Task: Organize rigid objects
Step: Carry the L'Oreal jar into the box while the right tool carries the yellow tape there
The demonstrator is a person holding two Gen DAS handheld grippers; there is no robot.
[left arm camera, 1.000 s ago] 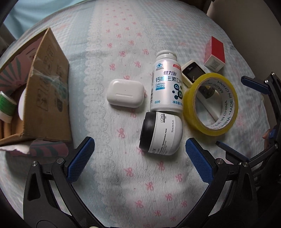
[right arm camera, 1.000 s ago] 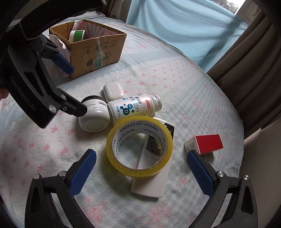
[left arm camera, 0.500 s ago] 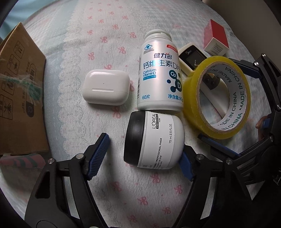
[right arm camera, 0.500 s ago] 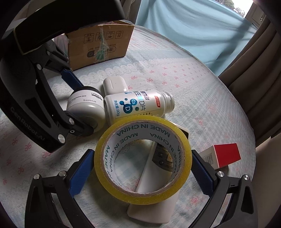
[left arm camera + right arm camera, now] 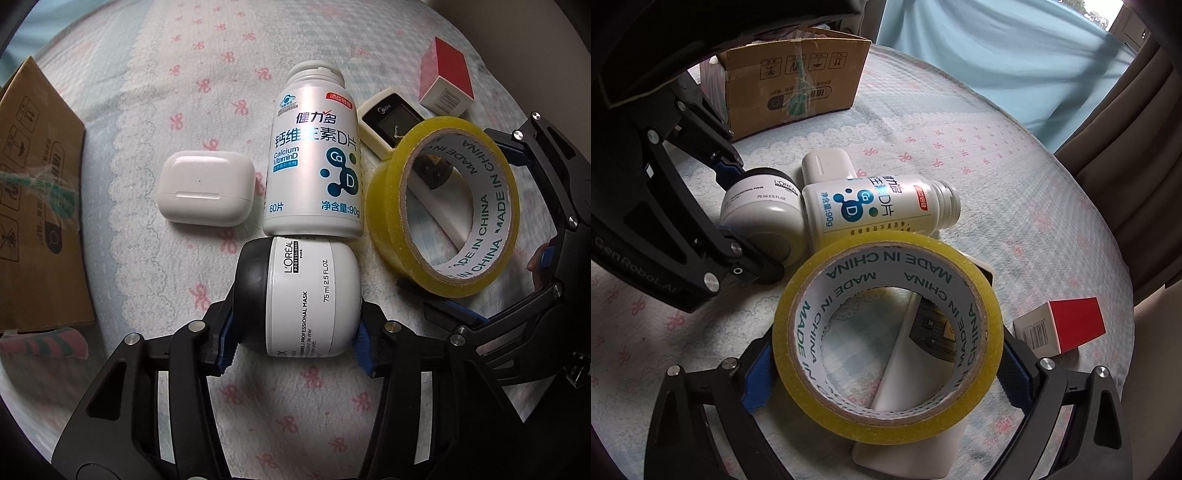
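My left gripper (image 5: 295, 343) is shut on a white L'Oreal jar (image 5: 306, 295) with a black lid, lying on its side on the cloth; the jar also shows in the right wrist view (image 5: 764, 214). My right gripper (image 5: 886, 373) has its blue pads against both sides of a yellow tape roll (image 5: 886, 325), which rests partly on a white remote (image 5: 916, 435). The tape roll (image 5: 443, 206) shows at the right of the left wrist view. A white vitamin bottle (image 5: 314, 170) lies between jar and tape. A white earbud case (image 5: 207, 192) lies to its left.
A cardboard box (image 5: 33, 206) stands at the left and shows at the back in the right wrist view (image 5: 798, 77). A red and white small box (image 5: 1067, 325) lies at the right. Curtains hang beyond the round table's far edge (image 5: 1071, 155).
Both grippers moved forward and closed: the left one onto the jar, the right one onto the tape roll.
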